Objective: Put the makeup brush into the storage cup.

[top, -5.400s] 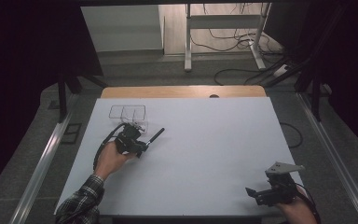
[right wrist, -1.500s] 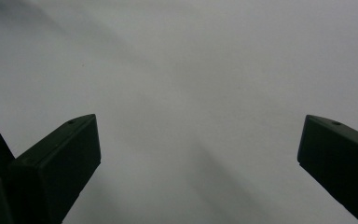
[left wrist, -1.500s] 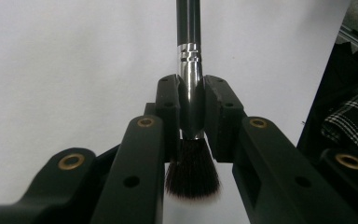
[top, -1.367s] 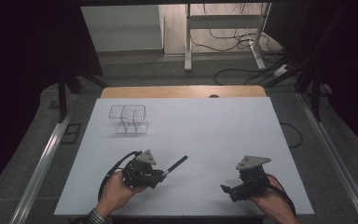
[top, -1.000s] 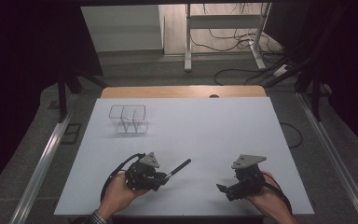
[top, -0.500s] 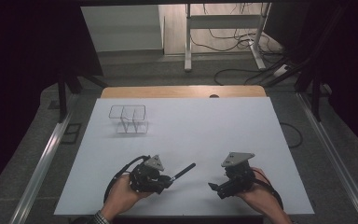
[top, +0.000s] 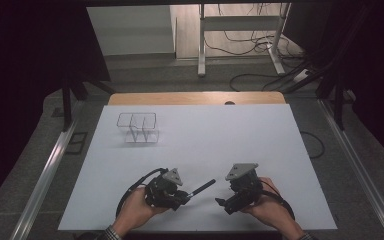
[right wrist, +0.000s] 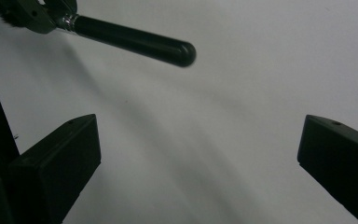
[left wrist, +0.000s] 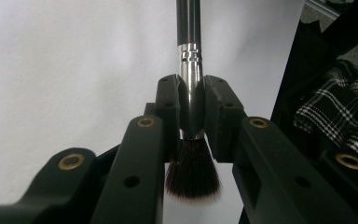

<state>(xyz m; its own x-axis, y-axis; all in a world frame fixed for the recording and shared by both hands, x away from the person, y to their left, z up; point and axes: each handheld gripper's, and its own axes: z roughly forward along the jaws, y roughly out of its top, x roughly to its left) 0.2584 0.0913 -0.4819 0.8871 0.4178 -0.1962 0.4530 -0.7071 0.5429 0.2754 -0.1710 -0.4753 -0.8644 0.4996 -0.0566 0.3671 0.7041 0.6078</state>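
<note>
The left tongs [left wrist: 189, 109] are clamped on the silver ferrule of a black-handled makeup brush with dark bristles [left wrist: 189, 60]; the bristle tuft sits behind the pads, toward the hand, and the handle sticks out ahead. The right tongs [right wrist: 198, 154] stand wide apart with nothing between them, and the brush's rounded handle end hangs just ahead of them, above their left pad, clear of the white desk [top: 215, 140].

A handover looks likely. The risk is that the right tongs close short of the handle or on its rounded tip, so the brush slips or pivots when the left lets go.

Counted: one brush, two tongs, and one clear wire-edged two-compartment holder [top: 139, 128] well beyond the left tongs.
</note>
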